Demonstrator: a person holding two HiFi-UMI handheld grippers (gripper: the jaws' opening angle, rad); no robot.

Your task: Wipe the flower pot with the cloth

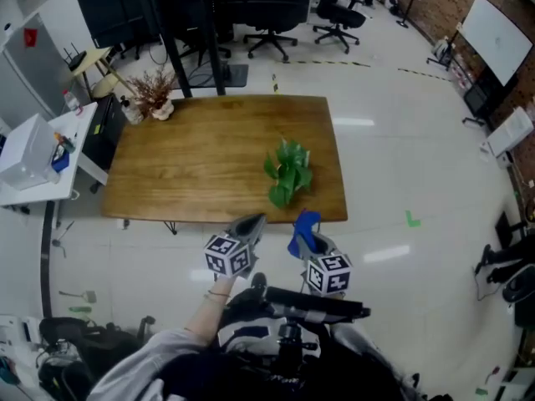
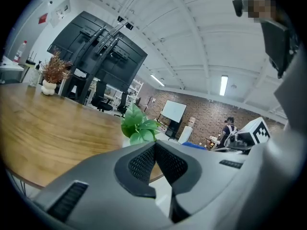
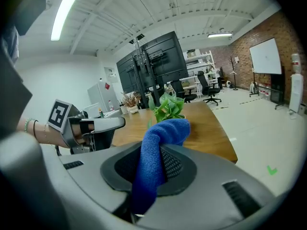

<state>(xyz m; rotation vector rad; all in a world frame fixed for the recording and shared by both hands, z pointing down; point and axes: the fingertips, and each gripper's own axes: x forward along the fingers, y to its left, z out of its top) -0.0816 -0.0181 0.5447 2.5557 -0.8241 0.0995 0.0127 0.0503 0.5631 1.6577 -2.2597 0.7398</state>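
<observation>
A small green leafy plant (image 1: pixel 288 172) stands near the front right edge of the wooden table (image 1: pixel 201 161); from above, its leaves hide the flower pot. In the left gripper view the plant (image 2: pixel 138 124) rises just beyond the jaws. My left gripper (image 1: pixel 251 224) hovers off the table's front edge, shut with nothing in it (image 2: pixel 154 146). Beside it my right gripper (image 1: pixel 306 224) is shut on a blue cloth (image 3: pixel 156 152), which drapes over the jaws. From the right gripper view the plant (image 3: pixel 169 107) is straight ahead and the left gripper (image 3: pixel 93 125) is at the left.
A dried twig plant in a small pot (image 1: pixel 155 94) and a bottle (image 1: pixel 130 111) stand at the table's far left corner. A white desk with boxes (image 1: pixel 38 161) is left of the table. Office chairs (image 1: pixel 269 32) and a black stand (image 1: pixel 180 48) stand behind it.
</observation>
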